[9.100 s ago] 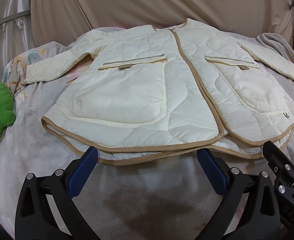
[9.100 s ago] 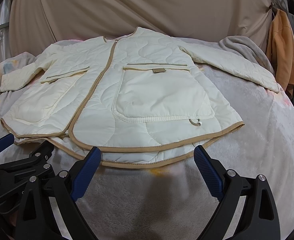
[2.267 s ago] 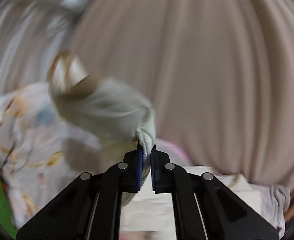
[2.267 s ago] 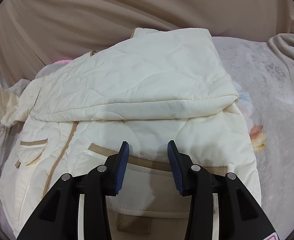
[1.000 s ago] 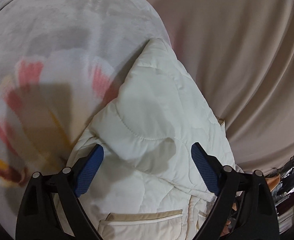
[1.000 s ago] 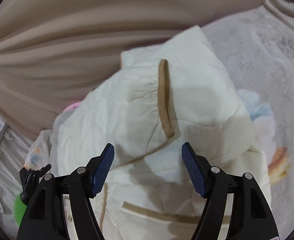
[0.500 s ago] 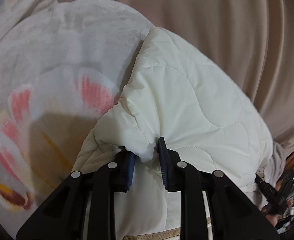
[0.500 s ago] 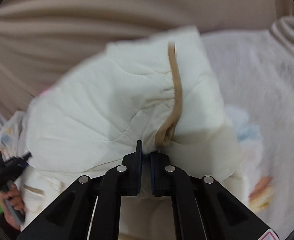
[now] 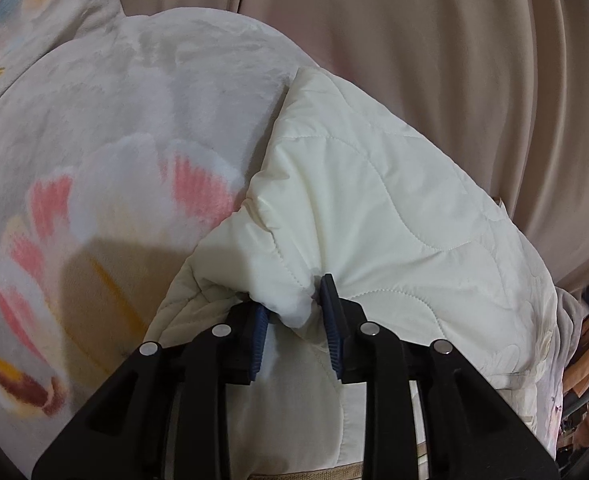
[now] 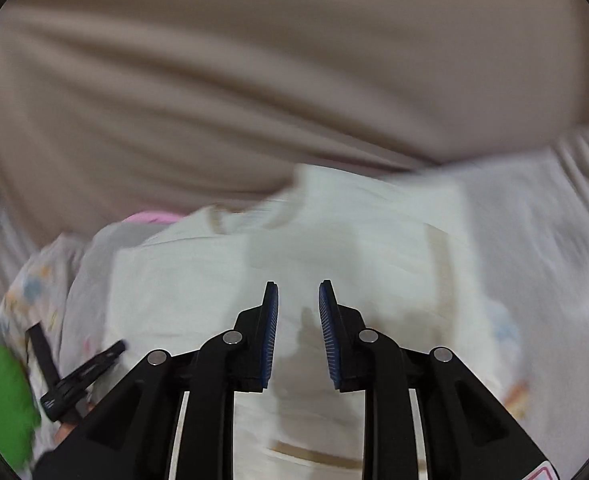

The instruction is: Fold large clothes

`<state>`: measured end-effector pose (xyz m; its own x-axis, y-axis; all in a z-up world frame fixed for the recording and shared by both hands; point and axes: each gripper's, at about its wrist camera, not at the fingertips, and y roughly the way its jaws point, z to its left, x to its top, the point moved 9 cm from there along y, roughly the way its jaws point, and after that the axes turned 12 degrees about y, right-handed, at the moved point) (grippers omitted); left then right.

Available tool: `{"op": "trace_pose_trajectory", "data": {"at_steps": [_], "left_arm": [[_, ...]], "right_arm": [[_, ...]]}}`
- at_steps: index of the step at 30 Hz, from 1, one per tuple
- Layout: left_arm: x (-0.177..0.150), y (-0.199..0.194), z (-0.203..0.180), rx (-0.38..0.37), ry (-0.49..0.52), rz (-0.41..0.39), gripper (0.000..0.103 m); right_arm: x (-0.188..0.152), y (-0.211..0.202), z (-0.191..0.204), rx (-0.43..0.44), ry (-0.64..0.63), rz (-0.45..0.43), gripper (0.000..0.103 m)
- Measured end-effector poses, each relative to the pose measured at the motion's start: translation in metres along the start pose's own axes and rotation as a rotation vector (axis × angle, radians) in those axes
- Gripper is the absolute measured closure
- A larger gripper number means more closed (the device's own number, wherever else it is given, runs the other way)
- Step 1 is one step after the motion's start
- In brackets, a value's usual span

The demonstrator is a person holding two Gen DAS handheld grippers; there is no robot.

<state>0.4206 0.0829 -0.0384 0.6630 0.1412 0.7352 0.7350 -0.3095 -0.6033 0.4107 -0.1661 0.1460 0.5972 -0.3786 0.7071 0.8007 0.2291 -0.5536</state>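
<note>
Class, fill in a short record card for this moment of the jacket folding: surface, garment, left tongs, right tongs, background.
surface: fleece blanket with a flower print
garment: cream quilted jacket, folded over on itself
left tongs: left tongs pinching a bunch of the jacket's fabric, jaws opening slightly
right tongs: right tongs above the jacket, nothing between the pads, jaws opening; view blurred
background: beige curtain

The quilted jacket (image 9: 374, 208) is cream cloth with a faint sheen and wavy stitching, the blanket (image 9: 114, 128) beneath it soft, fuzzy matt fleece printed with flowers, the curtain (image 9: 434, 40) smooth beige fabric, and the left tool (image 9: 294, 322) matt black plastic with ribbed blue pads (image 9: 259, 336).
</note>
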Motion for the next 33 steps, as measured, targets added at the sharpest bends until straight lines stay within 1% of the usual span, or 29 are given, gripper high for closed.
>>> {"op": "trace_pose_trajectory", "data": {"at_steps": [2,4,6,8,10,11,13,14,15,16,18,20,22,23,25,26,29,30,31,32,33], "left_arm": [[0.000,0.001,0.001,-0.002,-0.003,0.000,0.077],[-0.001,0.001,0.001,0.000,-0.003,0.000,0.077],[-0.001,0.001,0.001,0.004,-0.001,0.002,0.077],[-0.001,0.001,0.001,0.005,-0.001,0.003,0.077],[-0.001,0.001,0.001,0.002,-0.005,0.003,0.077],[-0.001,0.002,0.001,-0.001,-0.008,0.004,0.077],[-0.001,0.002,0.001,-0.002,-0.008,0.006,0.077],[-0.001,0.002,0.001,-0.002,-0.010,0.005,0.077],[-0.001,0.002,0.001,-0.006,-0.012,0.004,0.077],[-0.001,0.002,0.001,-0.010,-0.014,0.004,0.077],[-0.001,0.003,0.001,-0.016,-0.015,0.003,0.077],[0.000,0.003,0.002,-0.020,-0.016,0.003,0.077],[0.000,0.003,0.002,-0.024,-0.018,0.002,0.076],[0.000,0.003,0.003,-0.025,-0.019,0.001,0.076],[0.000,0.003,0.003,-0.027,-0.019,0.001,0.076],[0.000,0.003,0.002,-0.026,-0.018,0.001,0.076],[0.000,0.002,0.003,-0.020,-0.013,0.002,0.076],[-0.001,0.002,0.002,-0.017,-0.011,0.003,0.076],[-0.001,0.002,0.002,-0.015,-0.009,0.004,0.076],[-0.001,0.002,0.001,-0.013,-0.008,0.004,0.076],[-0.001,0.002,0.001,-0.012,-0.008,0.004,0.076]], "right_arm": [[-0.003,0.032,0.056,0.067,-0.087,0.035,0.080],[-0.005,0.066,0.092,0.107,-0.127,0.072,0.080],[-0.017,0.106,0.132,0.129,-0.158,0.119,0.080],[-0.030,0.136,0.158,0.138,-0.176,0.167,0.080],[-0.042,0.168,0.178,0.126,-0.209,0.205,0.080],[-0.052,0.177,0.187,0.126,-0.225,0.224,0.080],[-0.069,0.201,0.197,0.116,-0.254,0.256,0.080],[-0.074,0.208,0.194,0.095,-0.268,0.256,0.083],[-0.078,0.212,0.186,0.076,-0.278,0.256,0.087],[-0.079,0.213,0.178,0.077,-0.279,0.260,0.093],[-0.070,0.202,0.149,0.081,-0.249,0.253,0.093],[-0.054,0.187,0.111,0.058,-0.212,0.217,0.093],[-0.036,0.168,0.060,0.014,-0.156,0.181,0.093],[-0.028,0.156,0.033,0.006,-0.114,0.170,0.094],[-0.015,0.129,-0.019,0.005,-0.034,0.139,0.103],[-0.009,0.109,-0.053,-0.015,0.014,0.112,0.103],[0.001,0.062,-0.117,-0.046,0.112,0.048,0.103],[0.003,0.047,-0.134,-0.075,0.128,0.022,0.100],[0.005,0.031,-0.151,-0.125,0.142,-0.011,0.089],[0.008,0.018,-0.165,-0.149,0.154,-0.032,0.070],[0.011,0.007,-0.173,-0.143,0.168,-0.049,0.061]]}}
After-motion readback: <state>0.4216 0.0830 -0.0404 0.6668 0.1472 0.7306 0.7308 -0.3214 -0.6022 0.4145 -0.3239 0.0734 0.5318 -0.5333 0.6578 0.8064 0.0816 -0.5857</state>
